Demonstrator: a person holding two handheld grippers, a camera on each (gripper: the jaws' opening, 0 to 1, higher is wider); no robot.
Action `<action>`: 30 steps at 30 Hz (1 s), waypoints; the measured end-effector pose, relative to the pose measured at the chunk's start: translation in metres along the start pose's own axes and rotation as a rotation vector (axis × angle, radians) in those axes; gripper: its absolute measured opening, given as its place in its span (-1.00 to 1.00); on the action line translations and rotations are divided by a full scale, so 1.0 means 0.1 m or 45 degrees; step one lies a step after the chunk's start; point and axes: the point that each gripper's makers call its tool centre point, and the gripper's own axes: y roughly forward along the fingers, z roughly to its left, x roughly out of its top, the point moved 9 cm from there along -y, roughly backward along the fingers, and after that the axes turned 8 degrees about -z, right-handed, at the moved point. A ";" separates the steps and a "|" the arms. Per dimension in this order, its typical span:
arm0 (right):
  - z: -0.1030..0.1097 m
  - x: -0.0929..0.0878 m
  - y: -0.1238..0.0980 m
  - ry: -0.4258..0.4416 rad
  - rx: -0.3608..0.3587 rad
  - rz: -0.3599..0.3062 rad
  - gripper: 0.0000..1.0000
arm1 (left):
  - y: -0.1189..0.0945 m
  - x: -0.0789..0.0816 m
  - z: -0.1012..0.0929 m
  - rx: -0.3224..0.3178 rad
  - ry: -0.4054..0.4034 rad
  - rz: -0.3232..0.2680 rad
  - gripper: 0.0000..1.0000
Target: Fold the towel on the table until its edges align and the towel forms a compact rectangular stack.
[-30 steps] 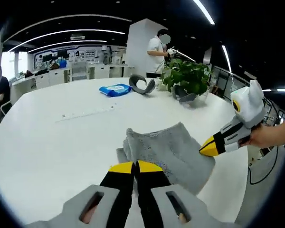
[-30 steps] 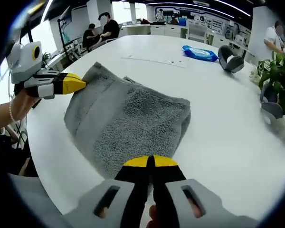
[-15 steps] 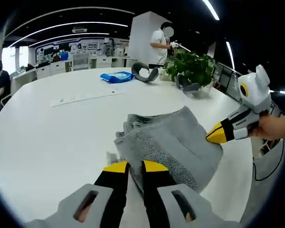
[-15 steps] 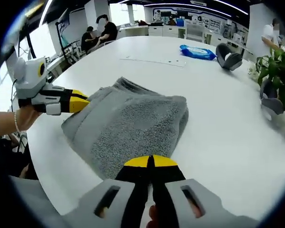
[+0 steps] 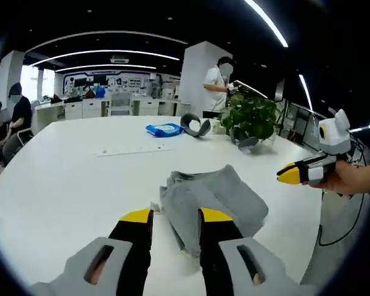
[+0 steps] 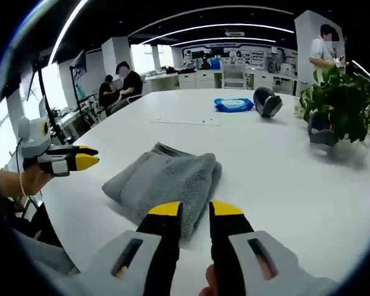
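White round table point(image 6: 308, 185), folded grey towel point(image 6: 163, 182), blue packet point(image 6: 232, 105), potted plant point(image 6: 336, 105), white strip point(image 5: 132, 150)

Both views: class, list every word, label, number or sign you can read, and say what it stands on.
None can be read.
Blue packet on the table: print too small.
Far wall display: blurred.
Towel: no readable label.
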 end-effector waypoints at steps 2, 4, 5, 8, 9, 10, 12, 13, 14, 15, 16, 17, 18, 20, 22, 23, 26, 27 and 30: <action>-0.05 0.00 -0.10 0.019 -0.022 -0.036 -0.52 | -0.11 0.01 0.01 0.016 -0.041 -0.014 -0.39; -0.11 0.03 -0.20 0.028 -0.038 -0.097 -0.34 | -0.22 0.01 0.02 0.026 -0.064 -0.023 -0.30; -0.13 0.05 -0.23 0.026 -0.046 -0.129 -0.22 | -0.27 0.02 0.02 0.029 -0.057 -0.039 -0.22; -0.20 0.11 -0.32 0.055 -0.061 -0.240 0.40 | -0.42 0.03 -0.01 0.026 -0.089 -0.085 0.17; -0.23 0.12 -0.35 0.043 -0.081 -0.265 0.59 | -0.43 0.03 -0.01 0.029 -0.093 -0.087 0.30; -0.24 0.12 -0.36 0.034 -0.088 -0.282 0.78 | -0.50 0.02 -0.02 0.043 -0.099 -0.104 0.39; -0.25 0.12 -0.40 0.030 -0.099 -0.299 0.95 | -0.58 0.02 -0.03 0.079 -0.068 -0.115 0.59; -0.26 0.12 -0.41 0.031 -0.103 -0.301 0.98 | -0.61 0.01 -0.04 0.090 -0.052 -0.111 0.70; -0.27 0.11 -0.43 0.033 -0.092 -0.301 0.99 | -0.65 0.00 -0.05 0.096 -0.051 -0.103 0.81; -0.27 0.11 -0.44 0.032 -0.087 -0.301 0.99 | -0.68 -0.02 -0.05 0.098 -0.051 -0.096 0.90; -0.27 0.10 -0.44 0.032 -0.081 -0.302 0.99 | -0.69 -0.02 -0.05 0.100 -0.052 -0.093 0.97; -0.26 0.08 -0.45 0.025 -0.075 -0.298 0.99 | -0.74 -0.04 -0.05 0.125 -0.055 -0.089 0.98; -0.25 0.05 -0.45 0.013 -0.068 -0.293 0.99 | -0.79 -0.05 -0.06 0.133 -0.055 -0.094 0.99; -0.22 0.01 -0.47 -0.001 -0.054 -0.278 0.99 | -0.84 -0.06 -0.06 0.149 -0.057 -0.097 0.99; -0.21 -0.02 -0.48 -0.001 -0.041 -0.269 0.99 | -0.89 -0.05 -0.07 0.160 -0.066 -0.103 0.99; -0.20 -0.03 -0.49 0.005 -0.037 -0.266 0.99 | -0.91 -0.04 -0.08 0.169 -0.071 -0.114 0.99; -0.23 -0.08 -0.49 0.015 -0.020 -0.260 0.99 | -0.96 -0.03 -0.10 0.184 -0.068 -0.114 0.99; -0.24 -0.09 -0.49 0.011 -0.015 -0.256 0.99 | -0.97 -0.03 -0.11 0.186 -0.066 -0.118 0.99; -0.24 -0.09 -0.52 0.007 -0.003 -0.254 0.99 | -0.99 -0.04 -0.13 0.198 -0.057 -0.112 0.99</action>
